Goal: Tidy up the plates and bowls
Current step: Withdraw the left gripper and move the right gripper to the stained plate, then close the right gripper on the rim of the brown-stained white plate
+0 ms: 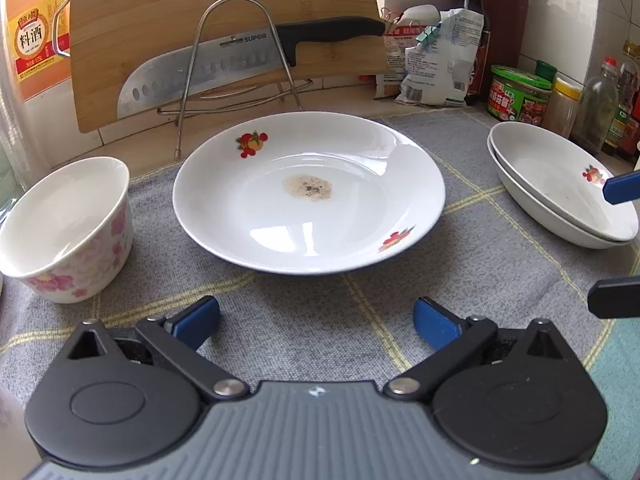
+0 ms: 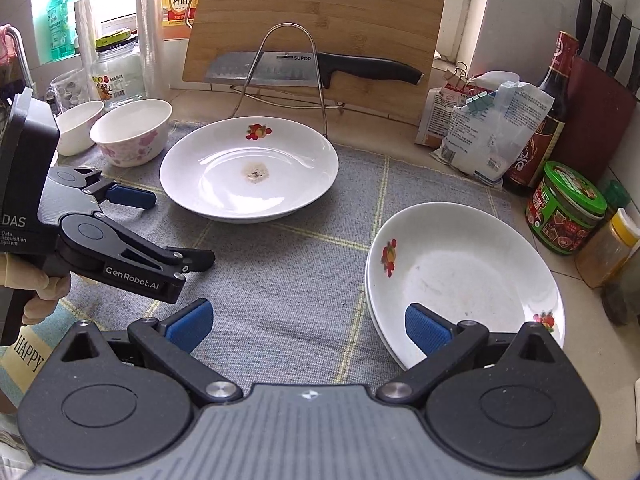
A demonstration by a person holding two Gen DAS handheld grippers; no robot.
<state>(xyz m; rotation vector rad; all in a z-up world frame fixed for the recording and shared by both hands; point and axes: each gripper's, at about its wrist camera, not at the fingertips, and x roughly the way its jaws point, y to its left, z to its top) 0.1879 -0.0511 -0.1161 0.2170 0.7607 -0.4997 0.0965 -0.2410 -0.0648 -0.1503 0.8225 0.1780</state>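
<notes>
Over grey mat (image 1: 320,304), L gripper (image 1: 316,322) & R gripper (image 2: 308,326) angled down, both released, empty.

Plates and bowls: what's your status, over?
Both tools open, empty. Stained plate alone mid-mat; two plates stacked right; floral bowl left. Nothing blocking.

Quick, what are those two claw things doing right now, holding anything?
Left gripper: open wide, holding nothing, just short of the single plate.
Right gripper: open, holding nothing, one finger over the stacked plates.
</notes>
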